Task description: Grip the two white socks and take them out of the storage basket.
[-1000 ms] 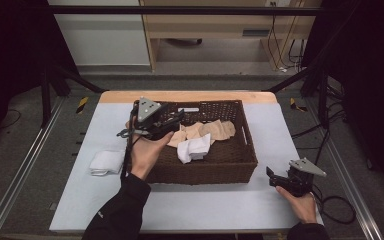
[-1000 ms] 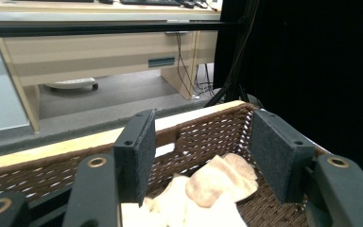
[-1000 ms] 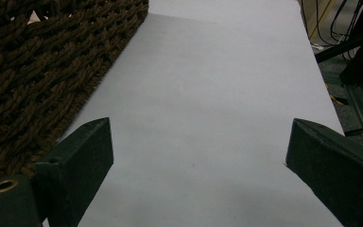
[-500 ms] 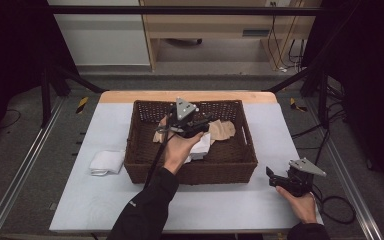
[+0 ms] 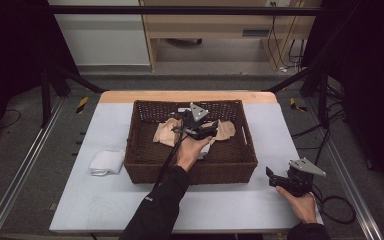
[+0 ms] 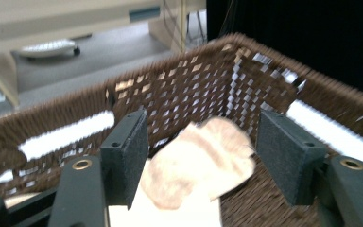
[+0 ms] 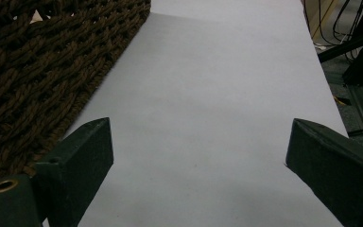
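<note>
Basket walls (image 5: pixel 190 171) around cloths (image 5: pixel 166 132); open top.

So the counter (image 5: pixel 220 210) is a pale grey-white rectangular top with a wooden far edge. Sitting on it: a dark brown woven wicker basket (image 5: pixel 190 172) mid-counter, plus a folded white cloth (image 5: pixel 106 162) just left of it.

The left tongs (image 6: pixel 201 158) stand inside a dark brown wicker basket (image 6: pixel 203 80), jaws spread wide and just opened further, nothing pressed between them. A tan folded cloth (image 6: pixel 203 161) lies between them toward 6 o'clock, atop a white cloth (image 6: pixel 170 215). At 11 o'clock, a grey floor lies beyond the rim.
</note>
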`<state>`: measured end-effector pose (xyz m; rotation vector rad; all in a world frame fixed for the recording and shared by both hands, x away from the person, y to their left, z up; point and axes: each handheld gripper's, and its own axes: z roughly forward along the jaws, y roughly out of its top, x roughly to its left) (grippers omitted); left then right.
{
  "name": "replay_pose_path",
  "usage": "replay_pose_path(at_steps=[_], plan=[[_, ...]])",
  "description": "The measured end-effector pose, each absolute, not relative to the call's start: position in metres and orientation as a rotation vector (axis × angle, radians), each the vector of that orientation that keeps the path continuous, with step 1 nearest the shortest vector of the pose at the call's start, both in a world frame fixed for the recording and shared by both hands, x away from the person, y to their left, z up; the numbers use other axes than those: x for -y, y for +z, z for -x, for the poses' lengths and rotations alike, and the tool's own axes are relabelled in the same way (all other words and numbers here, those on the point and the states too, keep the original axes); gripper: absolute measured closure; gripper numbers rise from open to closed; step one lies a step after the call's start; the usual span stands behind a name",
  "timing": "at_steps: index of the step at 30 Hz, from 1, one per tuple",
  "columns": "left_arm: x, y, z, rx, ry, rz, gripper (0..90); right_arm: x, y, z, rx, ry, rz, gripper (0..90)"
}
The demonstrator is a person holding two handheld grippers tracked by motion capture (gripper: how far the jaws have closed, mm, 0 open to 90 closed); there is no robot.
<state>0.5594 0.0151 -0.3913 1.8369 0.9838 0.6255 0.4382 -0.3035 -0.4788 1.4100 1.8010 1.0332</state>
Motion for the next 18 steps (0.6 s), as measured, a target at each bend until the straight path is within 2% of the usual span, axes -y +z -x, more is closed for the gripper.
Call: replay_pose_path(at_steps=[9,18], plan=[[-0.02,-0.417,-0.572,-1.035,0.586,-1.941,33.7,0.304,-0.479,-0.439,-1.802,1.029,-1.405,8.4],[-0.016,-0.431,-0.576,-1.032,0.555,-2.055,26.7,0.303,-0.479,-0.439,-1.803,1.026,-1.409,8.4]])
